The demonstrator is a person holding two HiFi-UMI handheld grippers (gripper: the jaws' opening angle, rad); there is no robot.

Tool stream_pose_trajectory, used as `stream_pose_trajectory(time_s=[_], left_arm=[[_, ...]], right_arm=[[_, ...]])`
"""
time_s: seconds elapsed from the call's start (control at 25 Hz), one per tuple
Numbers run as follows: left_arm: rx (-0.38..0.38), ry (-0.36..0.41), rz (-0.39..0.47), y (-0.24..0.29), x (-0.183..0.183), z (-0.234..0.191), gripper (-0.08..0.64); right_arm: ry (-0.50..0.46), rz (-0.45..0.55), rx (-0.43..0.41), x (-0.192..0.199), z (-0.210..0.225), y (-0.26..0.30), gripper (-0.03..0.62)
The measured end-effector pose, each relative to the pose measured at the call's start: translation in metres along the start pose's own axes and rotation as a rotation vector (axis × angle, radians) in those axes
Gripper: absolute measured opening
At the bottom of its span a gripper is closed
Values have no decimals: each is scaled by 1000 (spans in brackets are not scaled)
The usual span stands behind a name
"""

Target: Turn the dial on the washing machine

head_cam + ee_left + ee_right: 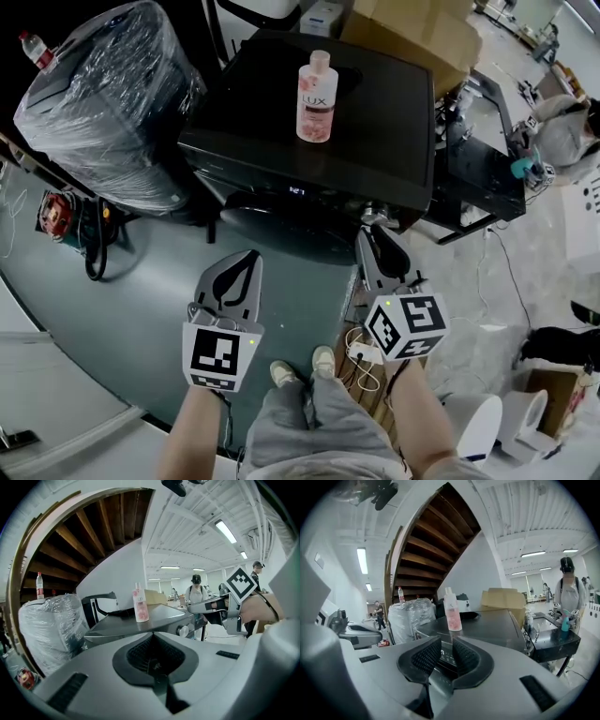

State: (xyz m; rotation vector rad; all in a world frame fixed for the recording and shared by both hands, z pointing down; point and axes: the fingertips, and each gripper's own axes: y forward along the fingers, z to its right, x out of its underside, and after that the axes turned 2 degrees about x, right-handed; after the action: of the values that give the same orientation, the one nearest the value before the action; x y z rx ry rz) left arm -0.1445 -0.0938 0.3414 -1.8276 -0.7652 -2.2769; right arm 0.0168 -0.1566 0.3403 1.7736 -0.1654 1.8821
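Note:
A black washing machine (pixel 375 122) stands in front of me, with a pink bottle (pixel 316 97) upright on its lid. Its silver dial (pixel 371 217) sits at the right end of the front panel and shows plainly in the left gripper view (pixel 182 630). My right gripper (pixel 373 231) is just in front of the dial. Its jaws (pixel 446 642) stand a narrow gap apart. Through the gap I see the lit control panel, with nothing pressed between the pads. My left gripper (pixel 247 255) hangs lower left of the machine, shut and empty.
A plastic-wrapped bundle (pixel 103 103) stands left of the machine and cardboard boxes (pixel 422 28) behind it. A black table (pixel 487 178) is close on the right. Cables and a power strip (pixel 361 354) lie by my feet. A white bin (pixel 478 422) stands at the lower right.

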Motion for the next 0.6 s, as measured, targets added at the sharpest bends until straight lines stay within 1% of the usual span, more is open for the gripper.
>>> stream_pose_trajectory(time_s=[0.16, 0.32, 0.48, 0.6], left_arm=[[-28, -10, 12, -25, -23, -3, 18], [-44, 12, 13, -52, -41, -7, 18], [-71, 4, 16, -76, -59, -10, 18], [-84, 4, 22, -93, -73, -10, 18]], right_arm=[[-20, 6, -62, -25, -23, -23, 66], [-19, 26, -132, -53, -47, -46, 52], [-67, 56, -197, -87, -71, -70, 43], [-98, 75, -227, -108, -83, -87, 38]])
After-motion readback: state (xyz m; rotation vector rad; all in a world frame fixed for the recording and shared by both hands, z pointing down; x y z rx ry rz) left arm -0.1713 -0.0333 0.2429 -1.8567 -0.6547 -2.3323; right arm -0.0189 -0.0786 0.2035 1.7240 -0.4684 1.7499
